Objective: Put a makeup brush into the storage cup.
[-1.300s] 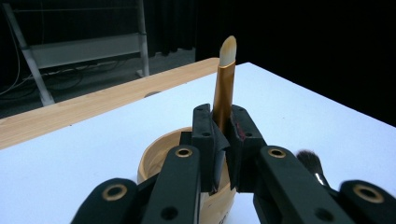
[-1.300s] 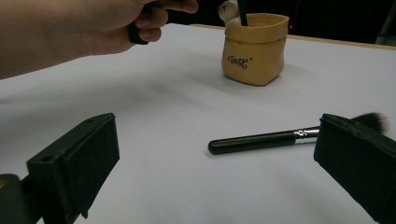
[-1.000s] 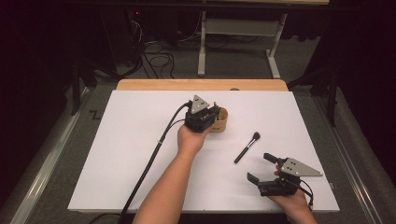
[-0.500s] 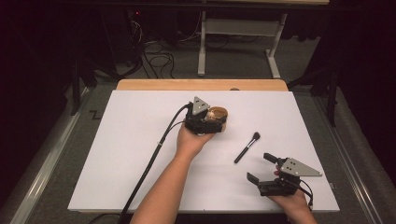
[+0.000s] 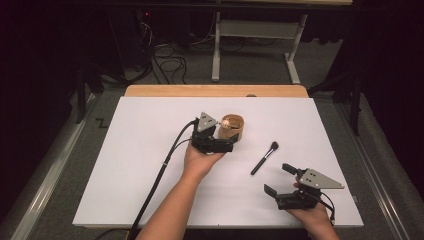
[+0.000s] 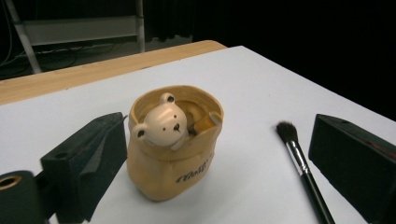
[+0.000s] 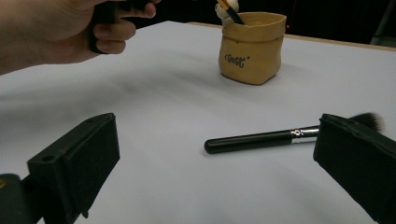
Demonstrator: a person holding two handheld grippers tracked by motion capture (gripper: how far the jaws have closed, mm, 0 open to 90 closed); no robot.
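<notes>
While the left gripper (image 5: 231,142) is hovering just short of the pot (image 5: 233,128), its jaws have just been opening and are now standing wide, holding nothing, with the pot between them but untouched. The pot is sitting upright near the middle of the white table (image 5: 140,165), a bear figure (image 6: 161,126) poking out of it. The right gripper (image 5: 280,182) is resting near the front edge, gaping and empty, facing the brush (image 5: 264,158) lying flat between it and the pot.

2 black grippers (image 5: 227,145), grey triangular top plates, black trailing cables, bare forearms.
</notes>
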